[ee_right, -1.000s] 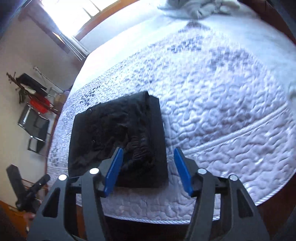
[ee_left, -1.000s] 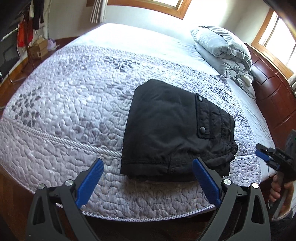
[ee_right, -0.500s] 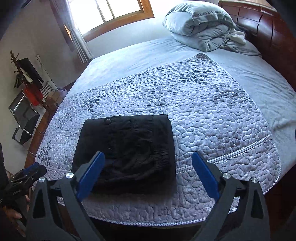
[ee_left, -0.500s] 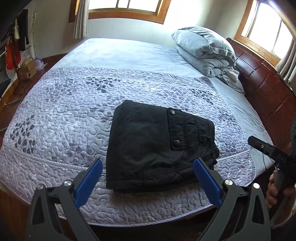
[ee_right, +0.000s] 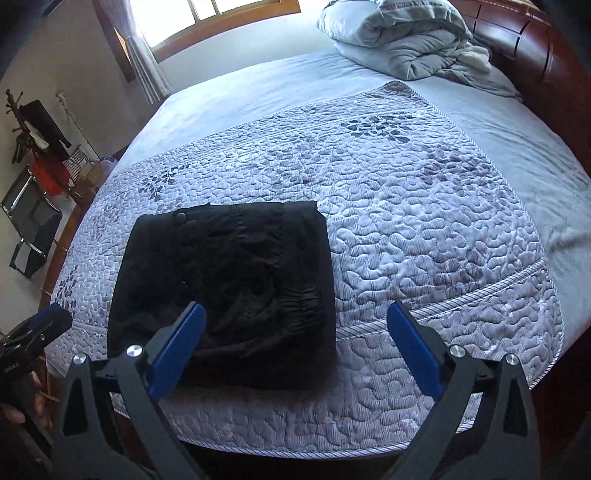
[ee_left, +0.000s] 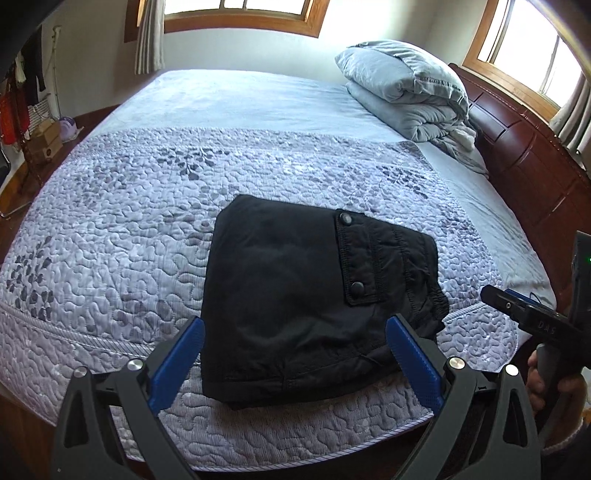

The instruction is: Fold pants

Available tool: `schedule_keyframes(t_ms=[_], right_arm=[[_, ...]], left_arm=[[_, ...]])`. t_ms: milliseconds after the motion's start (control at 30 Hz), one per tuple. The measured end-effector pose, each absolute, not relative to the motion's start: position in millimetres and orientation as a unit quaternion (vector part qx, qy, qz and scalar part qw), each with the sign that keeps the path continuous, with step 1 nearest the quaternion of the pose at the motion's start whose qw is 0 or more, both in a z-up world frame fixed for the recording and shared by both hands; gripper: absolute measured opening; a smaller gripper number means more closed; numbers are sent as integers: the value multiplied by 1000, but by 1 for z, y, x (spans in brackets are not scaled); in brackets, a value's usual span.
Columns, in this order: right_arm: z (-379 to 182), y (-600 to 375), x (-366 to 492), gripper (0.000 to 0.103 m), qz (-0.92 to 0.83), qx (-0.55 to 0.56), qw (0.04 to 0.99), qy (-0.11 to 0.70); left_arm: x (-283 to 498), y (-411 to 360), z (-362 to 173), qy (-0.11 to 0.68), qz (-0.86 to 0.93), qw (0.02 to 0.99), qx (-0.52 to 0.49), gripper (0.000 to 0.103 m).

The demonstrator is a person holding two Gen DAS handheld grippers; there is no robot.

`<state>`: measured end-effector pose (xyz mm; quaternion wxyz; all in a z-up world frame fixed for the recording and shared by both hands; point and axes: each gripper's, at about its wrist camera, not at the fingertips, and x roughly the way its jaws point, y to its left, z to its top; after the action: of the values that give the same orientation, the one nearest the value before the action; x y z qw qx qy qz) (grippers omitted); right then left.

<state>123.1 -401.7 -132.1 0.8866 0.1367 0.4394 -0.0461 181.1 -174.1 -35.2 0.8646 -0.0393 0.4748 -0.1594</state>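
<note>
The black pants [ee_left: 310, 299] lie folded into a compact rectangle on the quilted grey bedspread [ee_left: 122, 229] near the bed's front edge, pocket flap with two snaps on top. They also show in the right wrist view [ee_right: 229, 291]. My left gripper [ee_left: 295, 358] is open and empty, held back from the bed's edge in front of the pants. My right gripper [ee_right: 297, 341] is open and empty, also back from the edge, over the pants' right side. The right gripper shows at the left wrist view's right edge [ee_left: 532, 317].
A folded grey duvet [ee_left: 406, 88] lies at the head of the bed by the dark wooden headboard [ee_left: 524, 147]. A clothes rack and chair [ee_right: 33, 206] stand on the floor left of the bed. Windows [ee_left: 240, 14] line the far wall.
Both grippers have pulled back and up from the folded pants. The right gripper's jaws opened wider. The pants have stayed in place.
</note>
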Motion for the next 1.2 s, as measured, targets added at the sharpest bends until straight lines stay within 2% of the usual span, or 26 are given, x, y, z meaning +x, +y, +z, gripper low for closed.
schedule_keyframes(t_ms=[367,700,933,1200], right_arm=[[-178,-429,173,98,-42,163,861,480],[-224,-455,205,98,21,231,822,520],[-250,-471,220,98,92,304,780,540],[-284,-485,232,101,159,391,720,551]], left_arm=[[251,-124,-127,561,-137,807,-124,99],[307,-101,-187,622,-275,687,-254,99],[327,-102,-215,649,-352,613,-281,99],[341,-112,-222,671,-411,549,-281,99]])
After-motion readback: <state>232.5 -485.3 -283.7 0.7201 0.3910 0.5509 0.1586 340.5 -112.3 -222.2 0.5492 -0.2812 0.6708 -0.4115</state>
